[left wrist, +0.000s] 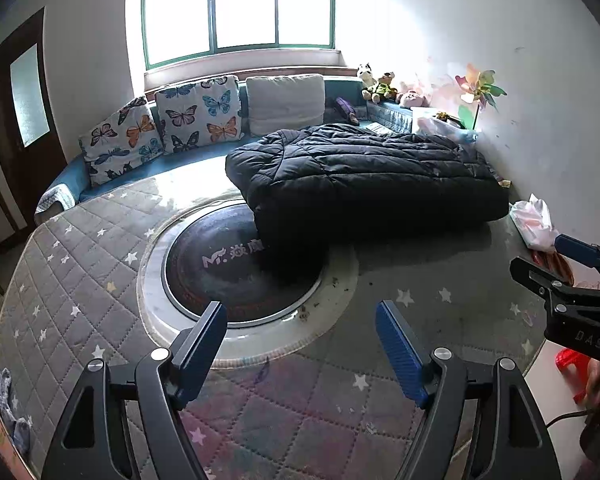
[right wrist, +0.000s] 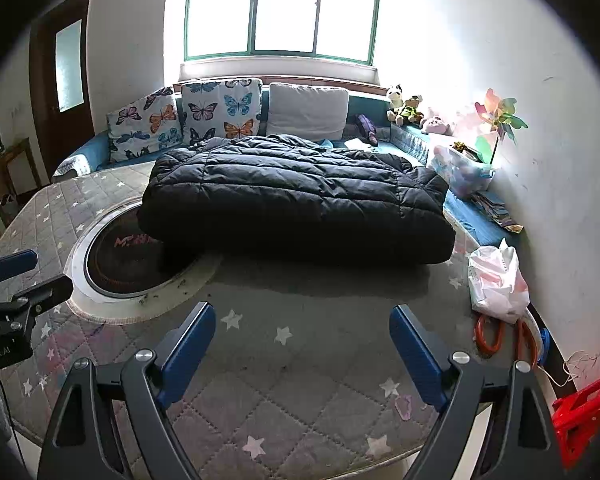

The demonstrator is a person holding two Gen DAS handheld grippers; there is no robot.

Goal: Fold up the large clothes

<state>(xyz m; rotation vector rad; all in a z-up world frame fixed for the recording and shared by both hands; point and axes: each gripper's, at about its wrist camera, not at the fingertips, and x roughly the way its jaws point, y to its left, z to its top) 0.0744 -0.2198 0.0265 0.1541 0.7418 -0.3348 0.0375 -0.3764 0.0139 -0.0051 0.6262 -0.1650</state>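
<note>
Both tongs (left wrist: 300, 344) (right wrist: 302, 350) gape empty; folded black jacket (right wrist: 296, 196) lies well beyond.

A: Room ahead of the right claw (right wrist: 302, 354)?
B: Bare quilted table (right wrist: 300, 400) up to the folded black jacket (right wrist: 296, 196). A plastic bag (right wrist: 498, 284) and orange scissors (right wrist: 488, 334) crowd its right.
</note>
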